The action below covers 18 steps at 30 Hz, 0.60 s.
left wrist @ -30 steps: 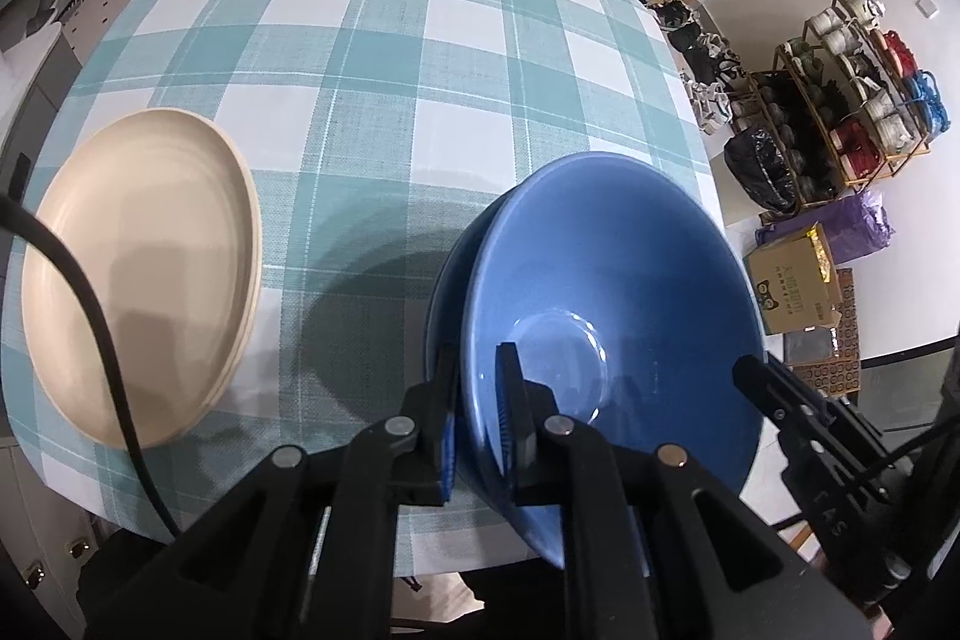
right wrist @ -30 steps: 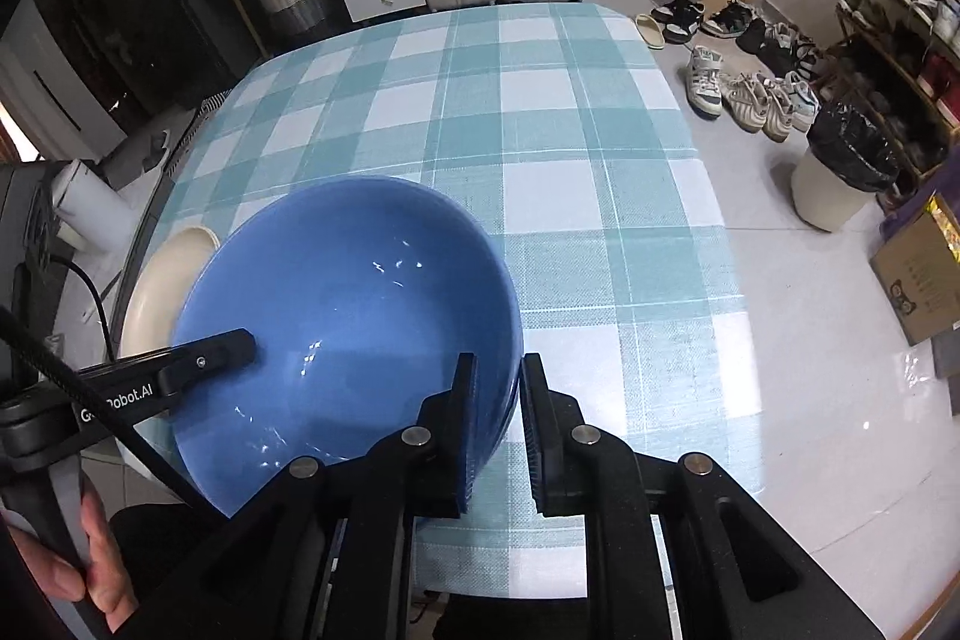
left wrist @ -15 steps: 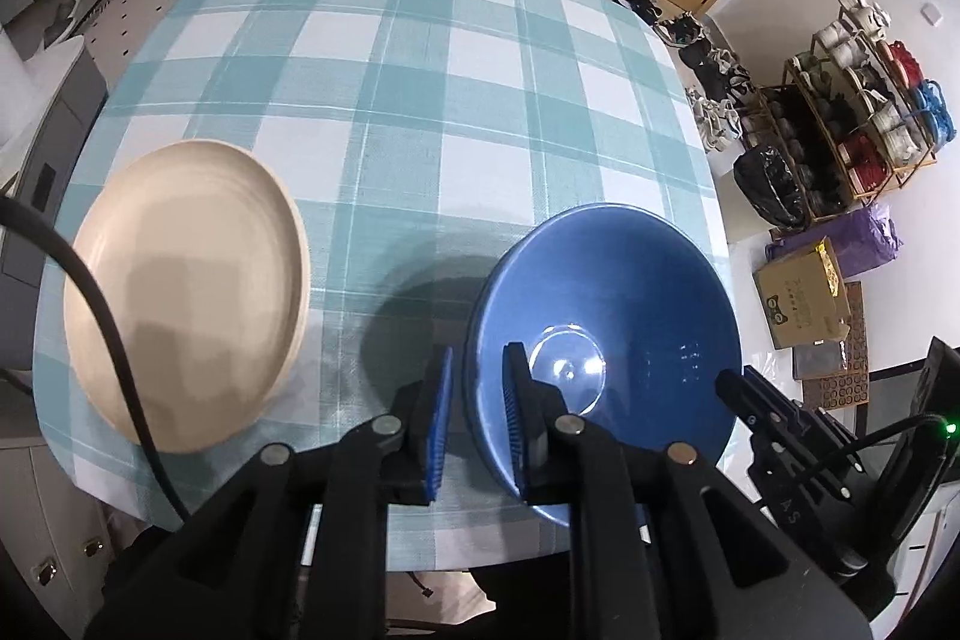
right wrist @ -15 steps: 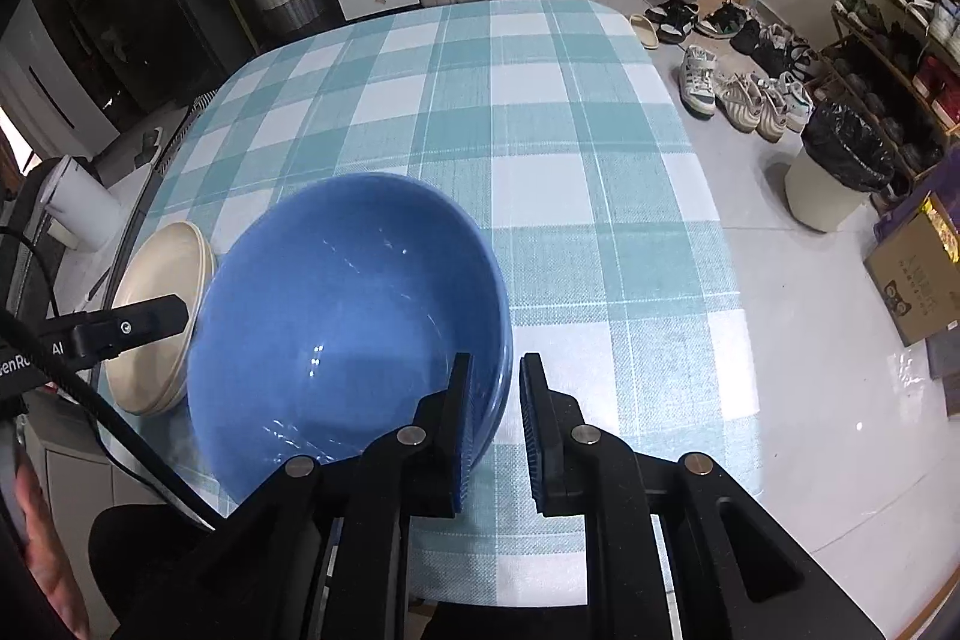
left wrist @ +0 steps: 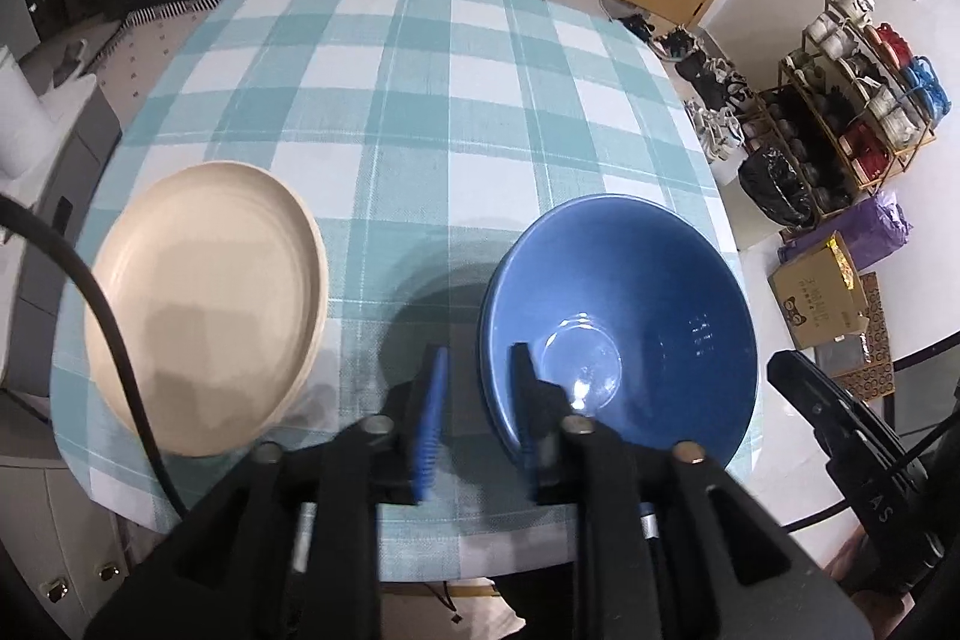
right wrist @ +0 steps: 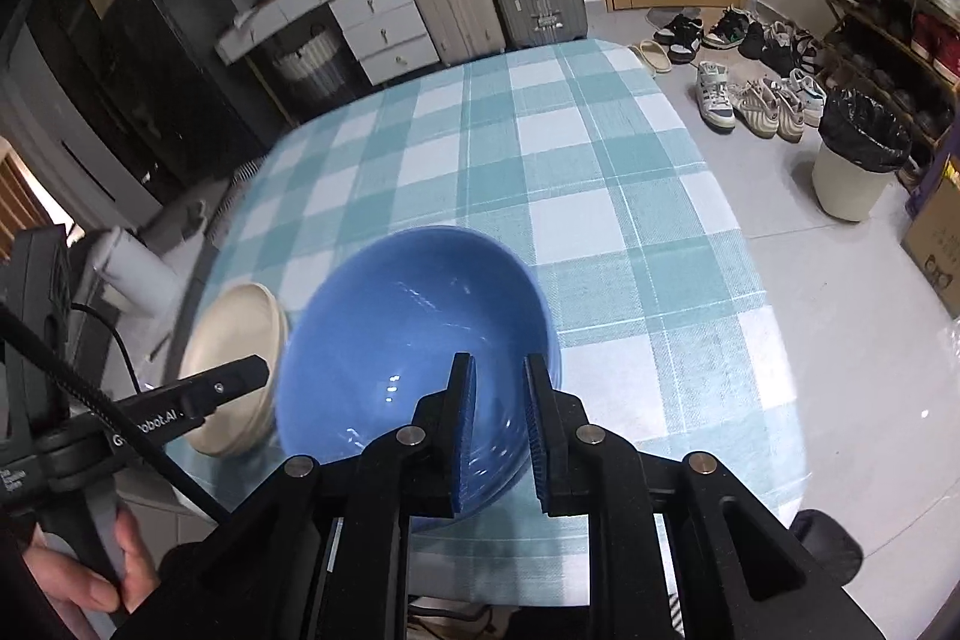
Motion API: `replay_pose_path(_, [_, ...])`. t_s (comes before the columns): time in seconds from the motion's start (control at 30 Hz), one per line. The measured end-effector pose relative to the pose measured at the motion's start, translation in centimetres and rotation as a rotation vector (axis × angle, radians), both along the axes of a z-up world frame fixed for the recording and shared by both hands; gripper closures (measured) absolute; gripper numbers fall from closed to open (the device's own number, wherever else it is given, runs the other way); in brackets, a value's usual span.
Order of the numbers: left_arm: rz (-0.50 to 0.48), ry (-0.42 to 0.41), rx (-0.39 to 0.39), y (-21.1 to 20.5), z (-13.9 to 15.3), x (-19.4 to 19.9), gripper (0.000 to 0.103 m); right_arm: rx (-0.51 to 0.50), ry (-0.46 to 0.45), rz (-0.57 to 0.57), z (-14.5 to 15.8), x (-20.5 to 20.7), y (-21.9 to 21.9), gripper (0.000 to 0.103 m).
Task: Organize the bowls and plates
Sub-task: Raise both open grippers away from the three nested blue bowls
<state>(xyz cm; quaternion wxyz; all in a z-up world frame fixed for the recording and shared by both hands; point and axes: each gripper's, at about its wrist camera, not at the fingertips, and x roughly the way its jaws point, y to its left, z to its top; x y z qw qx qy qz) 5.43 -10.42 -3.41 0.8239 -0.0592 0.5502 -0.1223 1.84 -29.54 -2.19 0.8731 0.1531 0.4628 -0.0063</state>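
While the cream plate [left wrist: 204,304] sits at the table's left edge and the blue bowl [left wrist: 624,322] overhangs the near edge, one nudge could tip either off. Your left gripper [left wrist: 477,394] has just been opening, jaws astride the bowl rim, not pressing. Your right gripper [right wrist: 499,424] stands slightly parted, straddling the opposite rim, apparently unclamped.

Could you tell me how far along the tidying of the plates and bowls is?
Done: the blue bowls look nested, beside the cream plates on the table. In hand: nothing gripped; the jaws of the left gripper have just been opening around the rim, and the right gripper looks clear. Left: seemingly just withdrawing.
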Motion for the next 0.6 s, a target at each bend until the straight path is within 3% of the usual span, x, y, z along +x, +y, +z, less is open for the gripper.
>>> replay_pose_path(0.03, [0.008,-0.015,-0.001,0.1,0.2,-0.2,0.056,0.003,-0.012,-0.001,0.2,-0.3,0.1,0.086])
replay_pose_path(0.13, [0.018,-0.089,-0.011,0.4,1.1,-1.3,0.054,0.003,-0.044,0.015,0.5,-1.1,0.6,0.080])
replay_pose_path(0.27, [-0.005,-0.128,0.013,0.1,1.4,-2.4,0.053,-0.030,-0.089,0.039,1.0,-2.5,1.8,0.075])
replay_pose_path(0.33, [-0.016,-0.147,0.018,-0.1,1.4,-3.1,0.051,-0.037,-0.111,0.045,1.1,-3.2,2.3,0.068])
replay_pose_path(0.47, [-0.027,-0.201,0.046,-0.5,1.6,-4.0,0.040,-0.058,-0.154,0.029,1.2,-4.3,3.0,0.034])
replay_pose_path(0.57, [-0.005,-0.247,0.058,-0.1,1.7,-4.6,0.019,-0.075,-0.202,0.042,1.4,-5.1,3.7,0.031])
replay_pose_path(0.6, [0.008,-0.263,0.059,0.2,1.8,-4.8,0.019,-0.086,-0.209,0.051,1.4,-5.3,3.9,0.028])
